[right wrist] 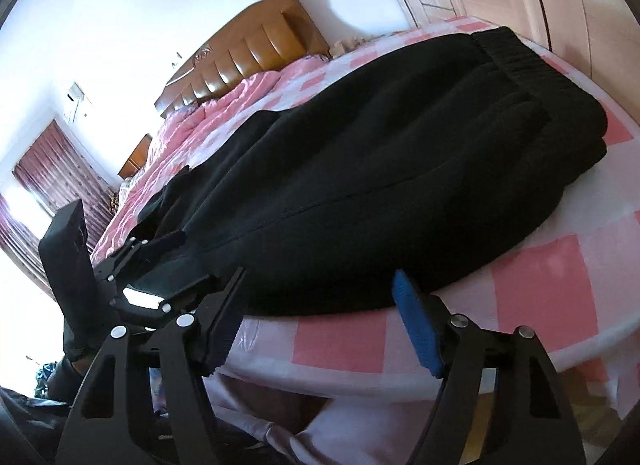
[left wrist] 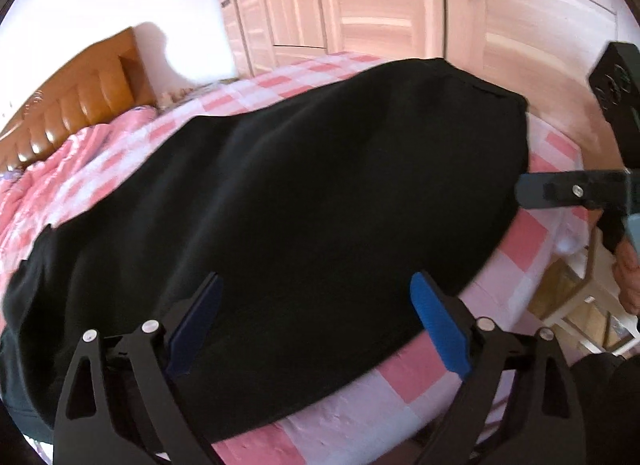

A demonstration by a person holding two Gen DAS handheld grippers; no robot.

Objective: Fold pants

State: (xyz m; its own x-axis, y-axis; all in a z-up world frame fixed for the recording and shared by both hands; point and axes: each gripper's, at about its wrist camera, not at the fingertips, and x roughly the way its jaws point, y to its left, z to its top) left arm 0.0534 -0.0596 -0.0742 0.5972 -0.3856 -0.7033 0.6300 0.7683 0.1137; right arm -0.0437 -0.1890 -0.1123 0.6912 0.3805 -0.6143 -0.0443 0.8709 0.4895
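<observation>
Left wrist view: the left gripper (left wrist: 316, 321), black-framed with blue rubber pads, had its fingers spread wide with nothing pinched; both pads (left wrist: 438, 325) hung over the near edge of the black, thick-fabric pants (left wrist: 288, 169). The pants lay flat and folded lengthwise on the pink-and-white checked bedsheet (left wrist: 516, 233), running from beyond the left finger up and away to beyond the right finger, where their far end stopped short of the mattress corner. Ahead of the right finger and well off to its side, the right gripper (left wrist: 528, 195) reached in from the frame edge, its tip just beside the pants' right edge; contact could not be told from this view. A brown padded leather headboard (left wrist: 80, 105) stood far beyond the left finger, and a pale wooden wardrobe (left wrist: 380, 5) straight ahead past the pants. Right wrist view: the right gripper (right wrist: 316, 329) also had its fingers spread, nothing between them; the pants (right wrist: 380, 185) lay just ahead of the fingertips, their near hem touching neither pad as far as could be seen. The ribbed elastic waistband (right wrist: 520, 61) lay at the far end, ahead of the right finger. The left gripper (right wrist: 160, 265) sat beside the left finger, at the pants' left edge, jaws apart. Dark red curtains (right wrist: 60, 177) hung far left.
</observation>
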